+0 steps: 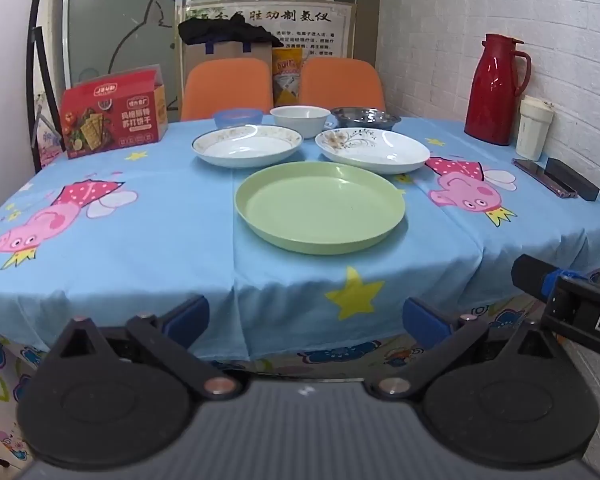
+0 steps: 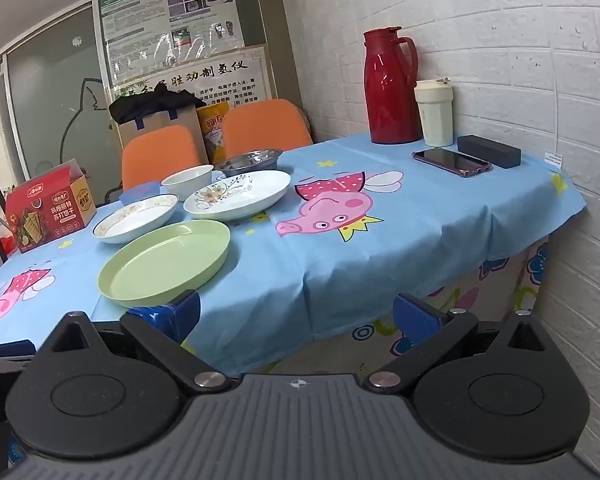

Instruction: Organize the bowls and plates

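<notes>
A green plate [image 1: 320, 206] [image 2: 165, 262] lies nearest on the blue tablecloth. Behind it lie a white plate with a gold rim [image 1: 247, 146] [image 2: 136, 218] and a white plate with a flower print [image 1: 373, 149] [image 2: 238, 195]. Further back stand a blue bowl [image 1: 238, 117], a white bowl [image 1: 300, 119] [image 2: 188, 181] and a steel bowl [image 1: 366, 117] [image 2: 249, 160]. My left gripper [image 1: 306, 318] is open and empty, off the table's front edge. My right gripper [image 2: 296, 314] is open and empty, by the front edge right of the green plate.
A red cracker box [image 1: 114, 114] [image 2: 46, 210] stands at the left. A red thermos [image 1: 496, 88] [image 2: 392, 86], a white cup [image 2: 435, 112], a phone [image 2: 452, 162] and a black box [image 2: 489, 151] sit along the brick wall. Two orange chairs [image 1: 228, 86] stand behind the table.
</notes>
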Action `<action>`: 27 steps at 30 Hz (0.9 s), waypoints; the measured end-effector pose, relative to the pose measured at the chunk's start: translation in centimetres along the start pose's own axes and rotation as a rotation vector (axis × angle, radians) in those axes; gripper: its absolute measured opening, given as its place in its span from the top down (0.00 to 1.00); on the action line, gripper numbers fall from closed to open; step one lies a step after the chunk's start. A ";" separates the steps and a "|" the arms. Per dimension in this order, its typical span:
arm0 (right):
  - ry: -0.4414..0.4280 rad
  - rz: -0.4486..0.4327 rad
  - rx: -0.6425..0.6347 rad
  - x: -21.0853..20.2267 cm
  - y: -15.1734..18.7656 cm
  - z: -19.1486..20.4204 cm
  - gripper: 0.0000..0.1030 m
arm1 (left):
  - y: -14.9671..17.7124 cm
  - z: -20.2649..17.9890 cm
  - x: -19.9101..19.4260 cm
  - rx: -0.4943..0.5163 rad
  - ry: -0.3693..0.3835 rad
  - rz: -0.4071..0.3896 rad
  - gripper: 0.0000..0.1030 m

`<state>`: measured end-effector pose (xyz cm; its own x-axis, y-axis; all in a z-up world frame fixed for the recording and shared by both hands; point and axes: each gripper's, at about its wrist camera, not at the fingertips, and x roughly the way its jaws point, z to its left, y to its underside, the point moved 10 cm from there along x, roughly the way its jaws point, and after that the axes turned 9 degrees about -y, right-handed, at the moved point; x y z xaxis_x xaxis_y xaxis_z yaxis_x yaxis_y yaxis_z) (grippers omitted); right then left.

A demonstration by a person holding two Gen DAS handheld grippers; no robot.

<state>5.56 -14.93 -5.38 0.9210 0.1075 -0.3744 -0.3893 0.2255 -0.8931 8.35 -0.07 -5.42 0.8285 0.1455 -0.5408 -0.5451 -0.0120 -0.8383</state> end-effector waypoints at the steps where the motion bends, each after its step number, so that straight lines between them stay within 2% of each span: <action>1: 0.004 -0.002 -0.002 0.0 -0.1 -0.1 0.12 | 0.0 0.0 0.0 0.002 -0.001 -0.002 0.00; 6: 0.012 -0.019 -0.039 -0.3 -0.1 0.3 0.12 | 0.0 -0.6 -0.2 0.006 -0.006 0.002 0.00; 27: 0.009 -0.036 -0.020 -0.7 -0.4 -0.5 0.12 | 0.1 -0.4 0.4 -0.011 0.035 0.021 0.00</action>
<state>5.11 -15.62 -4.89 0.9344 0.0912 -0.3444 -0.3561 0.2096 -0.9106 8.63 -0.42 -5.75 0.8210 0.1100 -0.5602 -0.5611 -0.0256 -0.8273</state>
